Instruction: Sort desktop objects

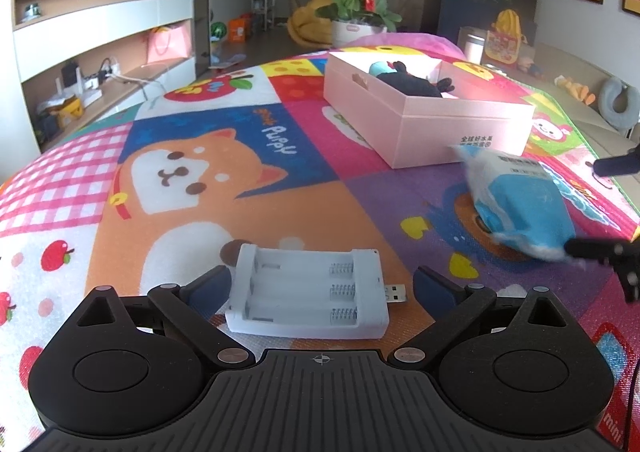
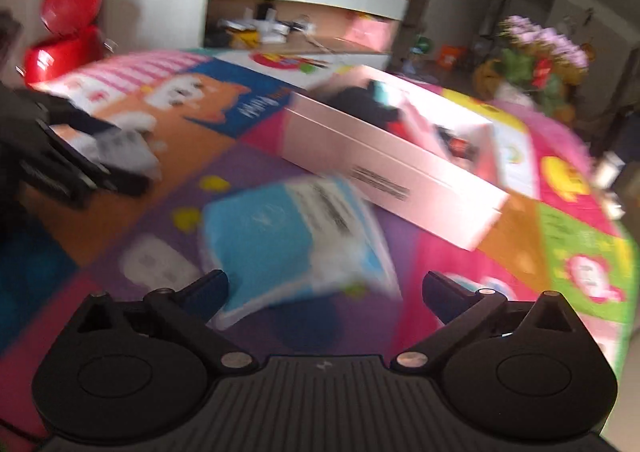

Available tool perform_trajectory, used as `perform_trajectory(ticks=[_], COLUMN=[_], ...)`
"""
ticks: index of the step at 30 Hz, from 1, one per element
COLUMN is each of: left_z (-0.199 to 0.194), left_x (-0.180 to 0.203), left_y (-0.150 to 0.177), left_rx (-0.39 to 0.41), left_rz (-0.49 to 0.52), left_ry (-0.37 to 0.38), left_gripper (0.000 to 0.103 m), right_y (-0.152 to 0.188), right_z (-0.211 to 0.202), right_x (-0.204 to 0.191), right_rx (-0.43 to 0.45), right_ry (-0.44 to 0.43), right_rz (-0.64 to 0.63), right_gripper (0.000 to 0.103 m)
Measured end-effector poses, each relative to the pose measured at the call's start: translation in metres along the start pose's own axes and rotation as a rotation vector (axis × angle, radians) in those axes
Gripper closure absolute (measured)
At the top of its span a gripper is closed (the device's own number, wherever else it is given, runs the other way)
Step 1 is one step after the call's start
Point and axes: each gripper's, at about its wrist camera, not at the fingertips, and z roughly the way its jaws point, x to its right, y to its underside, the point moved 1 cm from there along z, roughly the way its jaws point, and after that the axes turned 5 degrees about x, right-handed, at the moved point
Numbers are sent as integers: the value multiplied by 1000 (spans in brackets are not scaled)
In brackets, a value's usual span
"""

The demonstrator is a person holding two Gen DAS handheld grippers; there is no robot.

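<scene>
Over colourful cartoon play mat (image 1: 192,188): left gripper (image 1: 322,286) spread, straddling white plastic battery charger (image 1: 308,292); right gripper (image 2: 324,288) spread, approaching blue-and-white tissue pack (image 2: 296,236); probably closing next, then carrying to pink cardboard box (image 1: 460,120).

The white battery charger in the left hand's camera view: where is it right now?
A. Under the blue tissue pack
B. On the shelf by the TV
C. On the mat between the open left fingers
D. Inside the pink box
C: the white battery charger lies on the play mat, between the left gripper and its spread fingers.

Left claw (image 1: 320,284) jaws spread wide, right claw (image 2: 324,288) likewise
</scene>
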Motion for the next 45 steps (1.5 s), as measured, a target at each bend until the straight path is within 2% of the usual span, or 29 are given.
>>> perform_trajectory(ticks=[2, 3, 7, 9, 13, 14, 16, 17, 21, 22, 27, 30, 34, 40, 43, 45], left_z=[0, 1, 1, 1, -1, 0, 1, 1, 1, 1, -4, -14, -24, 3, 40, 54], left_x=[0, 1, 1, 2, 4, 5, 8, 10, 16, 18, 27, 38, 57, 87, 92, 83], left_y=[0, 0, 0, 0, 0, 0, 0, 0, 1, 1, 2, -4, -40, -144, -189, -203], left_rx=[-2, -3, -9, -6, -4, -8, -17, -20, -21, -23, -31, -13, 84, 276, 257, 239], left_rz=[4, 5, 9, 15, 38, 43, 58, 68, 98, 101, 123, 143, 180, 178, 120, 54], left_ry=[-1, -2, -4, -4, 5, 5, 6, 6, -19, -22, -24, 9, 62, 125, 203, 193], left_gripper=[3, 3, 3, 3, 2, 2, 2, 3, 5, 8, 9, 9, 9, 8, 3, 3], right_y=[7, 6, -1, -8, -21, -23, -28, -30, -28, -27, -14, -8, -7, -28, -42, -52], right_z=[3, 2, -8, -1, 32, 42, 55, 60, 47, 43, 20, 4, -28, -67, -63, -56], right_x=[10, 15, 30, 33, 30, 25, 16, 13, 14, 15, 24, 32, 46, 80, 88, 93], right_rx=[-10, -8, 26, 41, 13, 5, -28, -52, -39, -37, -39, -25, 54, 240, 269, 280], right_ry=[71, 62, -99, -119, -145, -145, -141, -141, -156, -149, -118, -104, -63, 104, 139, 167], right_rz=[3, 36, 238, 326, 475, 484, 460, 441, 429, 426, 414, 411, 405, 393, 372, 363], right_gripper=[0, 0, 0, 0, 0, 4, 46, 46, 47, 47, 47, 47, 48, 48, 48, 48])
